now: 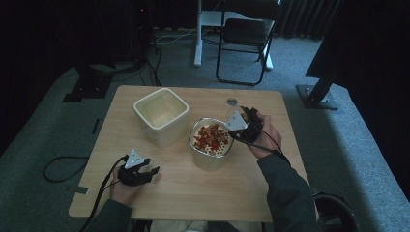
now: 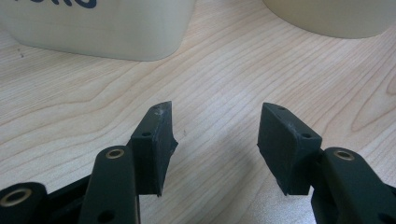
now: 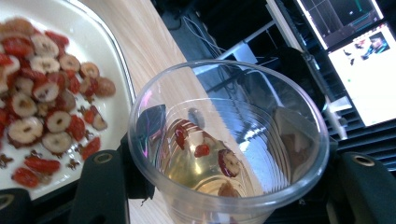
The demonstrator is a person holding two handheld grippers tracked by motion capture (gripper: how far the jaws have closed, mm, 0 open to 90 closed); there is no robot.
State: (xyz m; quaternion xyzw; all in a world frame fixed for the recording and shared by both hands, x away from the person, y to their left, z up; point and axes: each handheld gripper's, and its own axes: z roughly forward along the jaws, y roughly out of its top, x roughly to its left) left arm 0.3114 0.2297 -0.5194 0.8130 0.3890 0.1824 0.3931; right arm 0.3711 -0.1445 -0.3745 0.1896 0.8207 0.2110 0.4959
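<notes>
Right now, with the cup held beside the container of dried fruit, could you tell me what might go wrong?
The clear plastic cup is thin, so the right gripper squeezing harder could buckle it. A few dried fruit slices sit in the tilted cup and could fall onto the table instead of into the fruit container.

A recording lab, this one: dark curtains [image 1: 43, 38] ring a grey carpet [image 1: 43, 125], a folding chair [image 1: 244, 38] stands at the far side, cables [image 1: 145, 67] trail by stand feet [image 1: 316, 96], and monitors [image 3: 359, 60] glow beyond the wooden counter [image 1: 193, 193].
</notes>
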